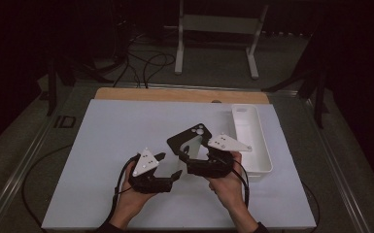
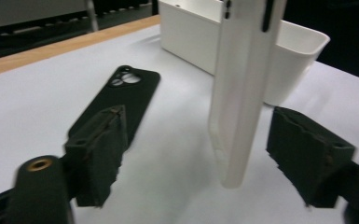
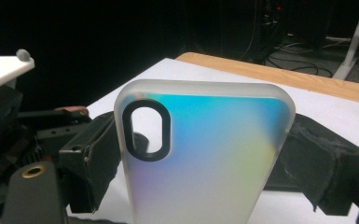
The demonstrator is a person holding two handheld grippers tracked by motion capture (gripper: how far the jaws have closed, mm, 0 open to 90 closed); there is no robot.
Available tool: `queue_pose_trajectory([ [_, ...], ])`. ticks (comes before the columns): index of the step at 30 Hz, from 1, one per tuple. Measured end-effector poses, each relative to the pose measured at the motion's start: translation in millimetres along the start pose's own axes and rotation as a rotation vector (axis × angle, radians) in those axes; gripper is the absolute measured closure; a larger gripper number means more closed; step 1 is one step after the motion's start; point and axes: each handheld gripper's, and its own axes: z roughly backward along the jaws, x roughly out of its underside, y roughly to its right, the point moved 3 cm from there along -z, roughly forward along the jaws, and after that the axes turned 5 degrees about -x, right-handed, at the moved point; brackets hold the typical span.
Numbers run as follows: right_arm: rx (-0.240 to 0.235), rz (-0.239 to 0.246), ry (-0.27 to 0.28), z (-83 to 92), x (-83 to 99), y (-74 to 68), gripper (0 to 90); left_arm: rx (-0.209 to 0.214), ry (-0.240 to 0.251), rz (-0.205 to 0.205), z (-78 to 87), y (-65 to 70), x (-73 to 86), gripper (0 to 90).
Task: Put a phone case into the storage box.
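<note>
The white tabletop [image 1: 102,145] lies broad in front of me, with a wooden strip along its far edge. On its right side stands the long white bin [image 1: 263,145], open at the top. Between the bin and my hands a black phone case [image 1: 189,138] lies flat, camera cut-out toward the far side.

The thing I am working with is the frosted case [image 3: 214,140], a translucent shell with a rainbow sheen and an oval cut-out. It is up off the tabletop, upright, in front of me and just left of the bin. My right gripper [image 3: 198,163] is grasping it: both pads press on its long edges.

My left gripper [image 1: 170,165] has its jaws released. In the left gripper view they stand either side of the same case, with a clear gap at each pad.

I judge the case now rests with the right hand alone. To do this well, I should draw the left jaws straight back along their own line, so neither pad brushes the shell and twists it. The right grip should be firm but gentle, since a thin shell will bow under a hard squeeze. I should also watch the black case below me.
</note>
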Motion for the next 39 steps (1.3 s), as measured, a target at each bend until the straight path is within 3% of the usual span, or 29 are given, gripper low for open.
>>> queue_pose_trajectory([
  [9, 0.005, 0.003, 0.009, 2.5, -1.5, 2.4, 16.7, -0.044, 0.016, 0.002, 10.0, -11.1, -1.1, 1.2],
  [21, 0.012, 0.003, 0.012, 6.3, -2.8, 5.8, 16.6, -0.153, 0.049, 0.009, 31.5, -34.4, 8.4, 0.3],
  [31, 0.021, 0.005, 0.015, 8.8, -4.9, 8.6, 16.6, -0.243, 0.062, 0.035, 50.3, -58.3, 33.0, 0.2],
  [39, 0.024, 0.000, 0.022, 10.5, -7.8, 12.8, 16.6, -0.284, 0.086, 0.055, 60.5, -68.7, 48.8, 0.1],
])
